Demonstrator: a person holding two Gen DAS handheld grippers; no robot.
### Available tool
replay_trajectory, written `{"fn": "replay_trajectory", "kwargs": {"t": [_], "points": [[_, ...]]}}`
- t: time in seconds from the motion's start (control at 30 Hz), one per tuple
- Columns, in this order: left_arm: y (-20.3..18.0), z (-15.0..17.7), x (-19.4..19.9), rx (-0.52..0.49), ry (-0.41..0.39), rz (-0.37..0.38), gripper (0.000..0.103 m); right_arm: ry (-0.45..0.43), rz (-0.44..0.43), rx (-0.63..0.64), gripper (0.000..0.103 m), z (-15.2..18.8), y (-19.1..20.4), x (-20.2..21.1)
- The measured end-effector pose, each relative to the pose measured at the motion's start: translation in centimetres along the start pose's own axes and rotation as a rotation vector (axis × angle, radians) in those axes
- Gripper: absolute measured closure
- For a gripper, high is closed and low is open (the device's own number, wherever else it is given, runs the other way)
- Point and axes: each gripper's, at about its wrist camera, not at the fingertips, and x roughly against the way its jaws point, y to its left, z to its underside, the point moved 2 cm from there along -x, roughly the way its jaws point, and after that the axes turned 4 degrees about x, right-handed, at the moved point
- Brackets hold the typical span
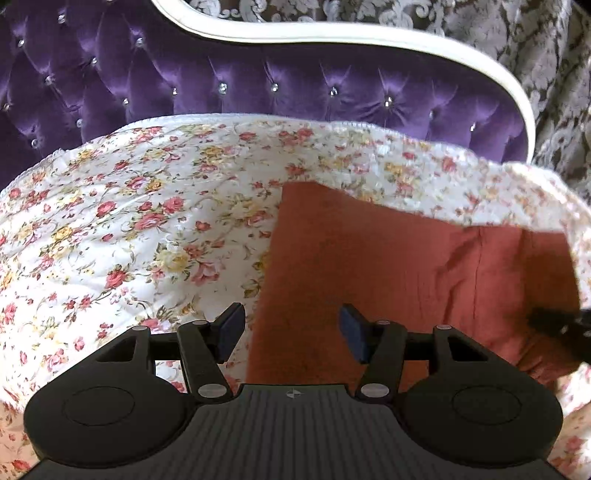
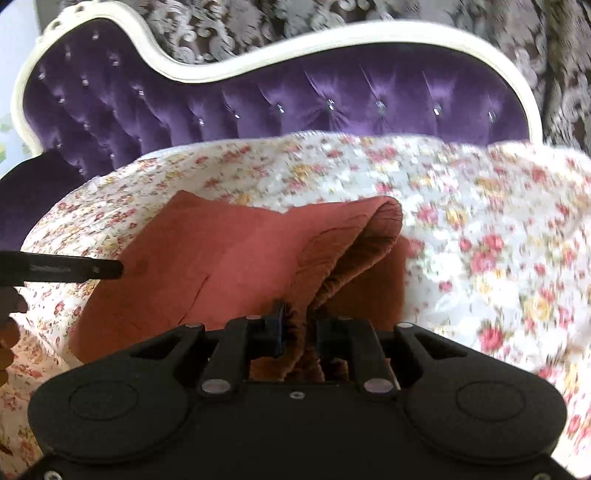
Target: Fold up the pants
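Note:
Rust-red pants [image 1: 388, 266] lie on a floral bedspread [image 1: 147, 221]. My left gripper [image 1: 291, 332] is open and empty, hovering over the pants' left edge. In the right wrist view, my right gripper [image 2: 299, 325] is shut on a bunched edge of the pants [image 2: 229, 251] and lifts it, so the cloth folds over in a raised hump. The left gripper's finger [image 2: 74, 271] shows at the left of that view, by the pants' left edge. The right gripper shows dark and blurred at the right edge of the left wrist view [image 1: 561, 321].
A purple tufted headboard [image 1: 258, 85] with a white frame [image 1: 332, 35] stands behind the bed. Patterned curtains [image 1: 535, 44] hang beyond it. The floral bedspread [image 2: 480, 240] spreads to both sides of the pants.

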Motion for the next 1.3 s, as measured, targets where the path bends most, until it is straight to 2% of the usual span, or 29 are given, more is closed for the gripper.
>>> {"fn": "replay_trajectory", "kwargs": {"t": [0.07, 0.1, 0.17, 0.27, 0.33, 0.47, 0.53, 0.63, 0.77, 0.83, 0.93, 1.13, 1.17, 1.3], "points": [[-0.1, 0.6, -1.5, -0.024, 0.043, -0.044, 0.045, 0.027, 0.010, -0.018, 0.077, 0.5, -0.6, -0.8], [0.0, 1.0, -2.4, -0.026, 0.079, -0.047, 0.042, 0.044, 0.017, -0.038, 0.069, 0.9, -0.8, -1.4], [0.7, 1.4, -2.8, 0.024, 0.079, -0.039, 0.032, 0.053, 0.025, -0.091, 0.058, 1.6, -1.8, -1.6], [1.9, 1.3, -2.9, 0.074, 0.103, -0.010, 0.029, 0.053, 0.011, -0.160, 0.057, 2.0, -2.7, -0.8], [1.8, 1.2, -2.9, 0.062, 0.106, -0.014, 0.028, 0.040, 0.046, -0.170, 0.055, 2.0, -2.8, 0.1], [0.6, 1.4, -2.9, -0.006, 0.071, -0.070, 0.025, -0.061, 0.127, -0.111, 0.055, 1.7, -1.6, 3.0], [0.1, 1.6, -2.8, -0.032, 0.054, -0.093, 0.024, -0.095, 0.111, -0.073, 0.055, 1.7, -0.5, 3.8], [-0.1, 1.6, -2.8, -0.048, 0.049, -0.106, 0.024, -0.078, 0.062, -0.027, 0.055, 2.1, 1.0, 3.5], [-0.3, 1.5, -2.8, -0.061, 0.060, -0.114, 0.024, 0.052, 0.110, 0.016, 0.055, 4.2, 1.7, 0.9], [-0.3, 1.5, -2.9, -0.064, 0.065, -0.120, 0.024, 0.026, 0.106, -0.014, 0.054, 5.0, 1.3, 0.9], [-0.5, 1.6, -2.9, -0.079, 0.062, -0.131, 0.023, 0.035, 0.093, -0.052, 0.054, 5.1, 0.6, 1.0], [-1.2, 1.6, -2.9, -0.126, 0.051, -0.170, 0.023, 0.052, 0.090, -0.032, 0.056, 3.9, 0.9, 1.6], [-1.3, 1.6, -3.0, -0.134, 0.050, -0.176, 0.023, 0.027, 0.094, -0.043, 0.060, 3.5, 0.7, 2.1], [-1.6, 1.6, -3.0, -0.151, 0.050, -0.197, 0.024, -0.054, 0.125, -0.049, 0.059, 0.8, -0.3, 2.6]]}}
